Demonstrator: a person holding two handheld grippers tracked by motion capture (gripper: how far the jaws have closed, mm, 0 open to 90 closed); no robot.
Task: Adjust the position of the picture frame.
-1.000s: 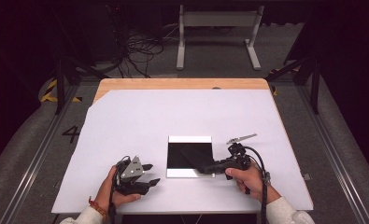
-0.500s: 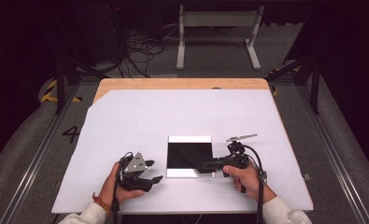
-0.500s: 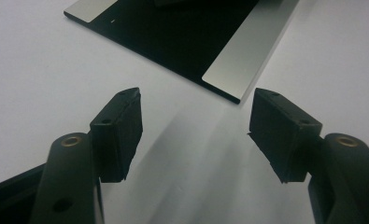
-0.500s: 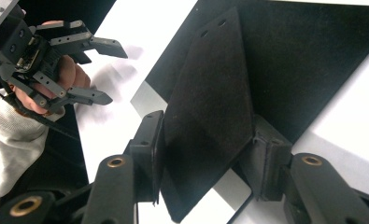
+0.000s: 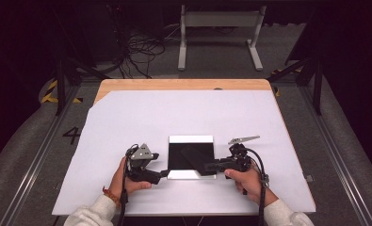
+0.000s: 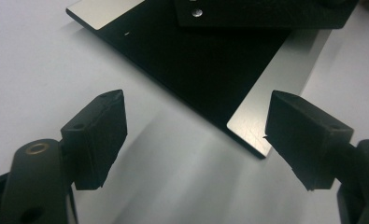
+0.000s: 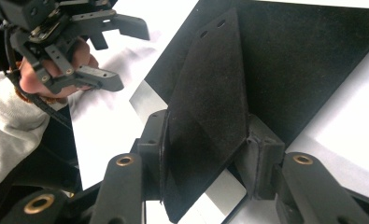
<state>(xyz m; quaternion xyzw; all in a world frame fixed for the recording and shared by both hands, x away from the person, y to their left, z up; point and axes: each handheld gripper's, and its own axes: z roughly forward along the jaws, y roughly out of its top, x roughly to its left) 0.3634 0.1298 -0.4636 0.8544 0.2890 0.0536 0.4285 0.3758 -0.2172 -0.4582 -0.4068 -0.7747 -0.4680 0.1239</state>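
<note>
Your right hand-held gripper (image 7: 205, 163) is clamped on a thin black flat piece (image 7: 208, 116) with two small holes near its far end, held on edge over the black plate with silver end strips (image 5: 191, 157) that lies on the white-covered table (image 5: 141, 117). Its jaws have just been closing on that piece. Your left hand-held gripper (image 6: 194, 135) has just been opening and holds nothing, its jaws spread wide near the plate's near corner. The piece looks light, stiff and smooth; pinch it across its flat faces, low down, so it won't swivel.
</note>
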